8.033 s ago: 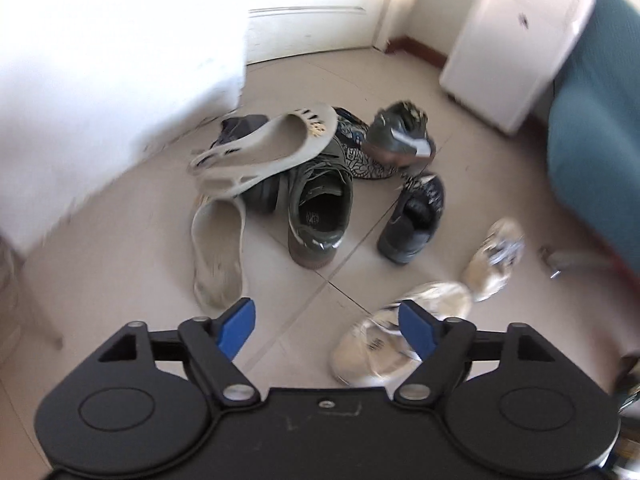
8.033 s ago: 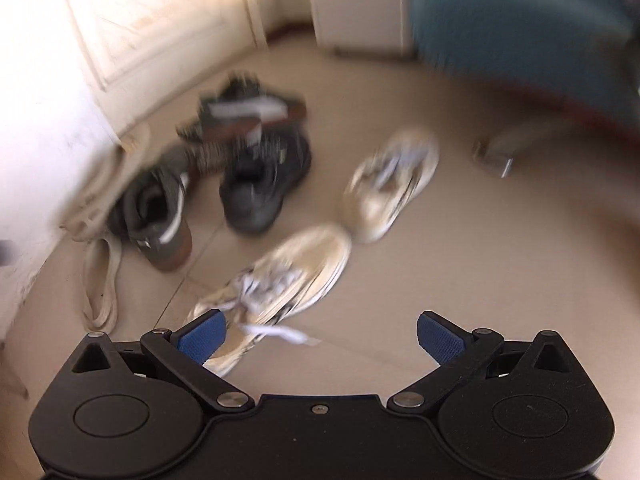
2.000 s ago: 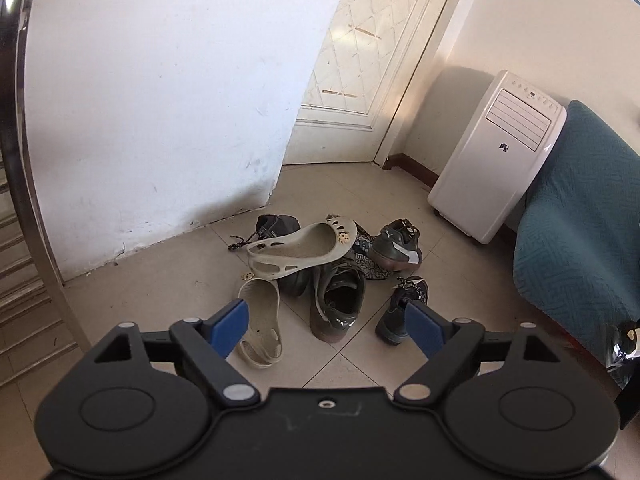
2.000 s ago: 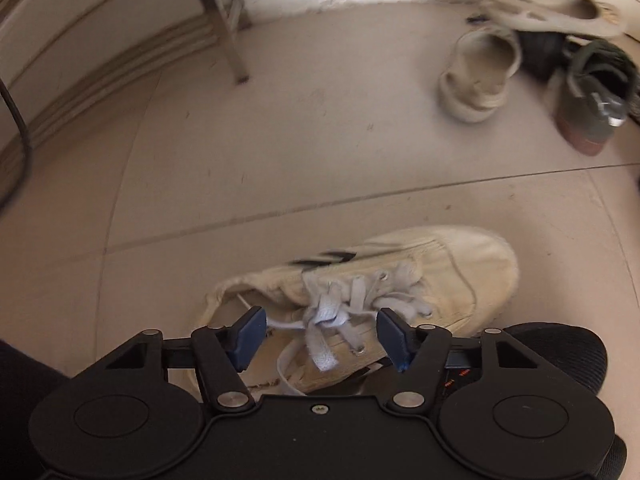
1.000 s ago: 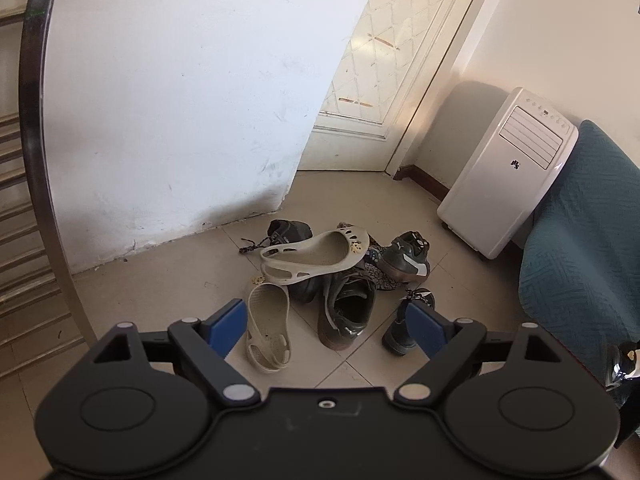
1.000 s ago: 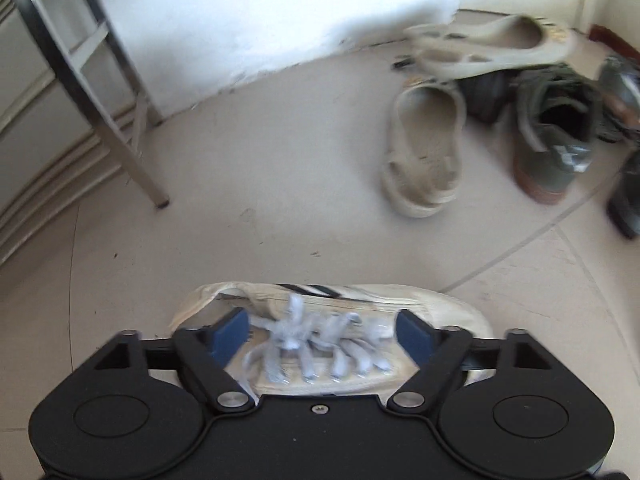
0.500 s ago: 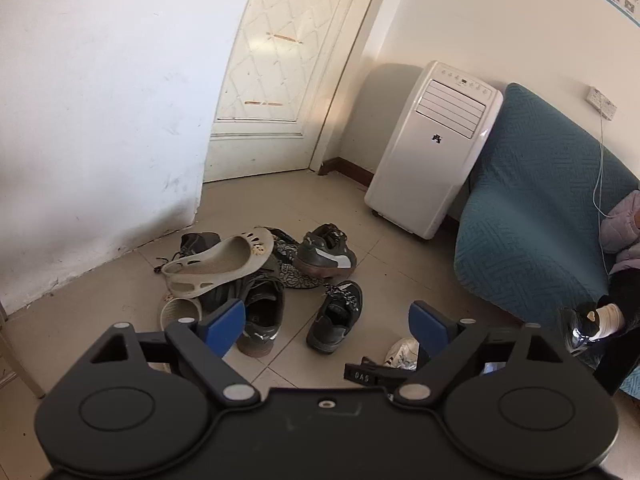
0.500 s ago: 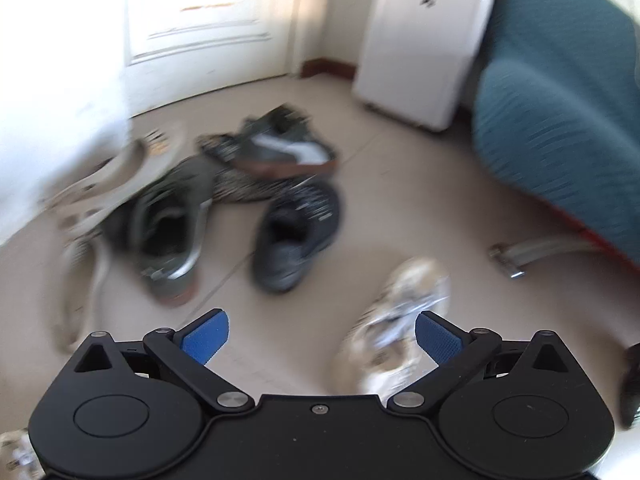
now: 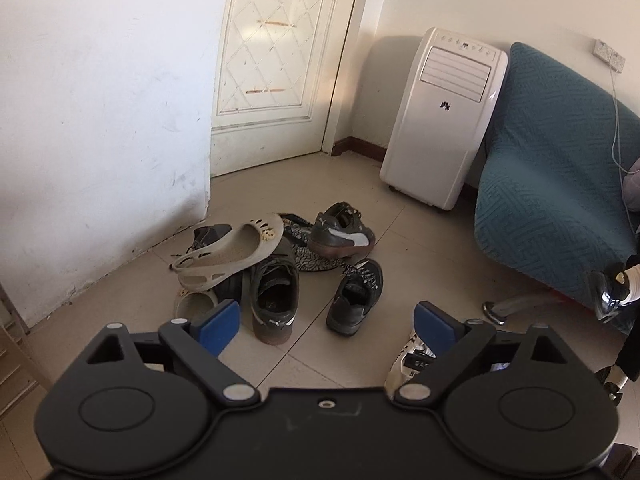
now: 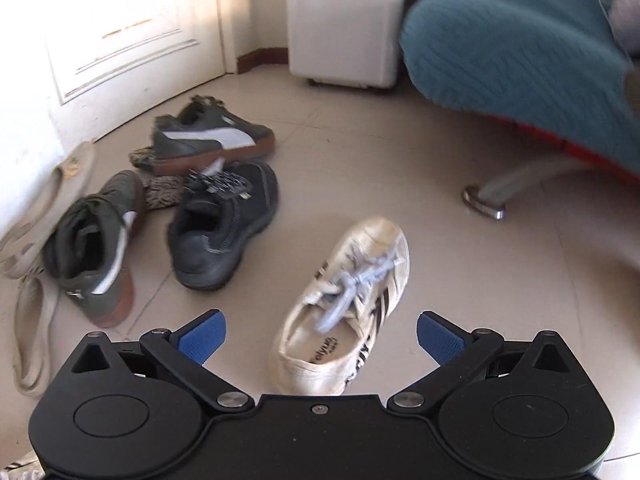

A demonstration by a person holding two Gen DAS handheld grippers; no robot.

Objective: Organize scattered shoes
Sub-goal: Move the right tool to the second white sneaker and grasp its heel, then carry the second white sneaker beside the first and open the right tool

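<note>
Beige tiled floor [image 9: 420, 256], white wall, panelled door [image 9: 276, 60]; white cooler unit [image 9: 440, 120] beside a teal sofa [image 9: 560, 168]. Left wrist view: left gripper [image 9: 326, 322] held above the floor, fingers spread wide, holding nothing. Shoe pile [image 9: 280, 264] near the wall corner: tan clog [image 9: 228, 252] on top, olive sneakers, a black one. Part of a white sneaker [image 9: 408, 360] shows behind the right finger.

Right wrist view, slightly blurred: right gripper [image 10: 320, 334] open and empty, fingers either side of the white sneaker [image 10: 348, 304], apparently above it. It lies apart from the pile, toe toward the sofa.
</note>
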